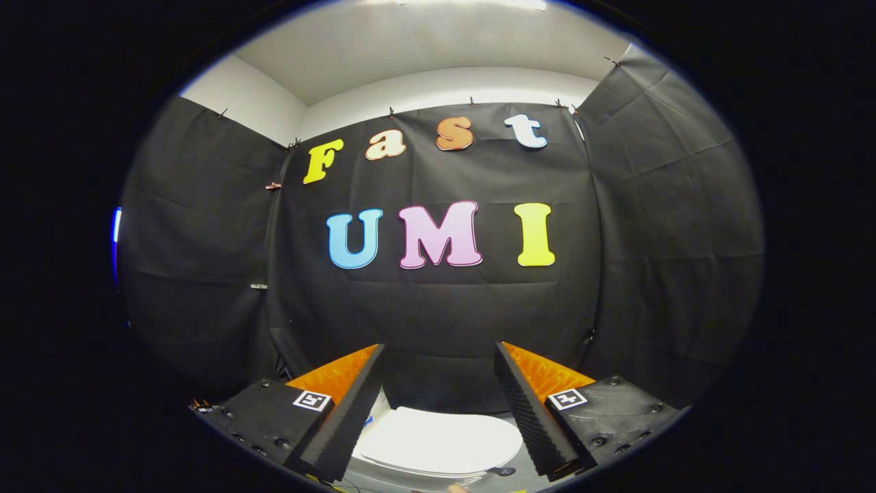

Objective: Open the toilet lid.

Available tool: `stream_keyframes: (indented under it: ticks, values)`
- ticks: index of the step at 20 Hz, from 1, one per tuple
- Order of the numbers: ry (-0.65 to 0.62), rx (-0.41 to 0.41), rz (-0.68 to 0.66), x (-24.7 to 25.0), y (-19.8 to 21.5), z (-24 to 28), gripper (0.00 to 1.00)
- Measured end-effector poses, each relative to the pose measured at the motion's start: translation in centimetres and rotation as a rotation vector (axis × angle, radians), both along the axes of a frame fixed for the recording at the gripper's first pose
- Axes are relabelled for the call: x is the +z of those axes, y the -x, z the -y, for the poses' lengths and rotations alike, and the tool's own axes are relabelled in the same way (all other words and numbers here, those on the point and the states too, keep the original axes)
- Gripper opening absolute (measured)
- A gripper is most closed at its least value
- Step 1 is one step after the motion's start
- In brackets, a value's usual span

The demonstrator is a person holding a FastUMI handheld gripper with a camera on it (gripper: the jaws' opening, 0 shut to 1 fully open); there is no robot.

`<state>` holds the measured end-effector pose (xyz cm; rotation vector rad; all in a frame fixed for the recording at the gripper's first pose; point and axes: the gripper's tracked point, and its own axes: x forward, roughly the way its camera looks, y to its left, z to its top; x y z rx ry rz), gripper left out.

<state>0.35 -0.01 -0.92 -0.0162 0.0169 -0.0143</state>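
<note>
Black cloth wall behind, jaws apart, closed toilet lid (438, 438) below, partly hidden between them

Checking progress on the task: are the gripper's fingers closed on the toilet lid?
No. The gripper is open, fingers apart above the closed toilet lid.

fisheye cam riding the gripper (439, 356), facing straight at the booth's back wall (438, 301) (fairly near), toilet lid (438, 438) low between spread fingers

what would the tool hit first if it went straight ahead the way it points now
Probably the black cloth wall; depth is unclear. The open tool aims above the closed toilet lid, which lies lower between its fingers.
</note>
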Motion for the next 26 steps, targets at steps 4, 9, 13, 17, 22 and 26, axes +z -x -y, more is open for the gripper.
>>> stream_keyframes:
  ticks: [4, 9, 13, 17, 22, 26]
  values:
    - [-0.002, -0.004, 0.008, 0.2, -0.1, 0.1, 0.99]
    - [0.001, -0.041, 0.011, 0.3, -0.3, 0.9, 0.99]
    - [-0.006, -0.073, 0.008, 0.2, -1.0, 1.5, 0.99]
    - [-0.053, -0.150, -0.015, -0.7, -1.9, 3.8, 0.99]
    - [-0.108, -0.258, -0.061, -3.7, -2.9, 7.5, 0.99]
    - [-0.154, -0.317, -0.093, -6.8, -3.5, 10.7, 0.99]
